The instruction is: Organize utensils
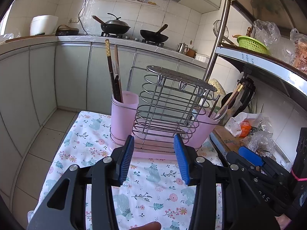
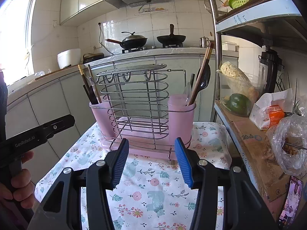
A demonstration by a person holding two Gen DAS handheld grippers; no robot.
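Observation:
A wire utensil rack (image 1: 168,103) on a pink base stands at the far end of the floral cloth, with a pink cup at each end. Dark chopsticks (image 1: 113,72) stand in the left cup (image 1: 124,111). Spoons (image 1: 223,109) lean in the right cup (image 1: 203,128). My left gripper (image 1: 153,140) is open just short of the rack's base, with nothing between its blue pads. In the right wrist view the same rack (image 2: 138,99) holds chopsticks (image 2: 88,84) and spoons (image 2: 203,76). My right gripper (image 2: 151,141) is open and empty before it.
A floral cloth (image 2: 153,187) covers the small table, with tiled floor below on the left. A shelf unit (image 2: 249,134) at the right holds bags, a tub of vegetables (image 2: 238,92) and a green basket (image 1: 251,44). A hand (image 2: 19,187) grips the left tool. Woks sit on the back counter.

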